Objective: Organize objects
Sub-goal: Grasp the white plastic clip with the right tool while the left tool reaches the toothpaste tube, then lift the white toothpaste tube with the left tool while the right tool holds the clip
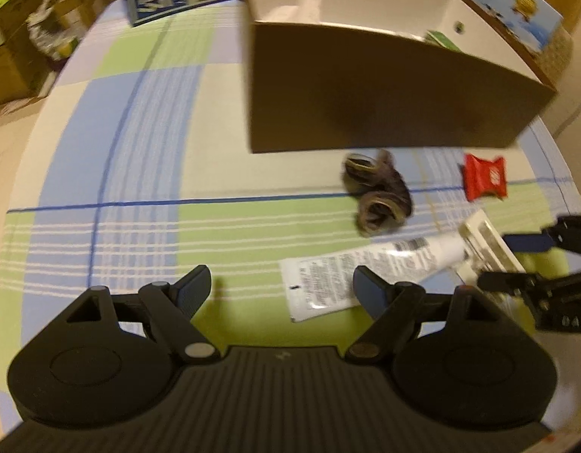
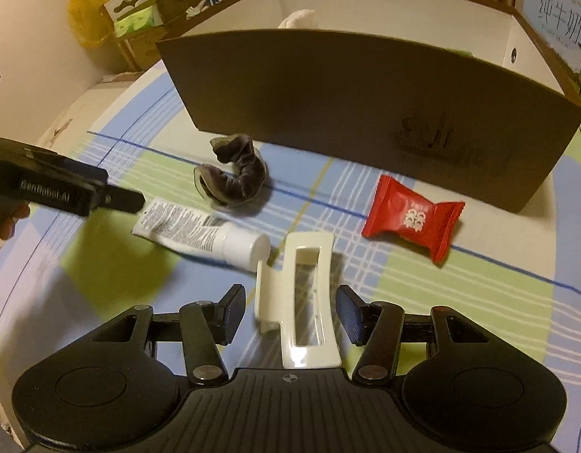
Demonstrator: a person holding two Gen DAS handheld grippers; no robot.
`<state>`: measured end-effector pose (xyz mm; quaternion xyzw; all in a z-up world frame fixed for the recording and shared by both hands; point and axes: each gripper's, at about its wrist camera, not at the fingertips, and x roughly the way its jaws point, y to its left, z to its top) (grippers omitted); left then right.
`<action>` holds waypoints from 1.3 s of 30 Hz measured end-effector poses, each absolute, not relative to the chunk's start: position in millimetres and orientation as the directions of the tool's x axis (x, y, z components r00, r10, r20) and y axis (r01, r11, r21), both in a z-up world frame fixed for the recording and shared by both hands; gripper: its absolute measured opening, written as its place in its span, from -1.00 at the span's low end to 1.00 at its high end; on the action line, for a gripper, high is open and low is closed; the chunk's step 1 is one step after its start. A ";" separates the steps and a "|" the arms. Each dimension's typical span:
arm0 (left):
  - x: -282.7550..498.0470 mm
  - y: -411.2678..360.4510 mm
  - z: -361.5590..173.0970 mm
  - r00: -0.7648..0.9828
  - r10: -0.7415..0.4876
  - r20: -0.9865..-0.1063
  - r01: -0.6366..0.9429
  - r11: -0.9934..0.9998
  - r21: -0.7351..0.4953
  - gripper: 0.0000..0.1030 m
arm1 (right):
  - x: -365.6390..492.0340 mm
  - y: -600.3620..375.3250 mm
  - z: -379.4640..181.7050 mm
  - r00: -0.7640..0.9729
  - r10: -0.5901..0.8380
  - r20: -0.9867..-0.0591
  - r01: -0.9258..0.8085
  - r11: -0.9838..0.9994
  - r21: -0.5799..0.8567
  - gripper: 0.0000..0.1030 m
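Now R hand-held gripper (image 2: 290, 313) astride hair claw (image 2: 302, 302)

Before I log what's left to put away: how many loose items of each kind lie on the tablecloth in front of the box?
Hair scrunchie: 1
White tube: 1
Cream hair claw clip: 1
Red candy packet: 1
Total: 4
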<state>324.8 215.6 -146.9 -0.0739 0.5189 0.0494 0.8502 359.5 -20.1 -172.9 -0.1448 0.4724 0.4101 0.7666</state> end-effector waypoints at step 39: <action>350.5 132.9 -167.4 0.413 -0.230 -0.881 0.182 0.969 -0.167 -0.02 | 366.3 -116.2 -154.2 0.350 0.419 -0.838 -0.603 0.785 0.141 -0.29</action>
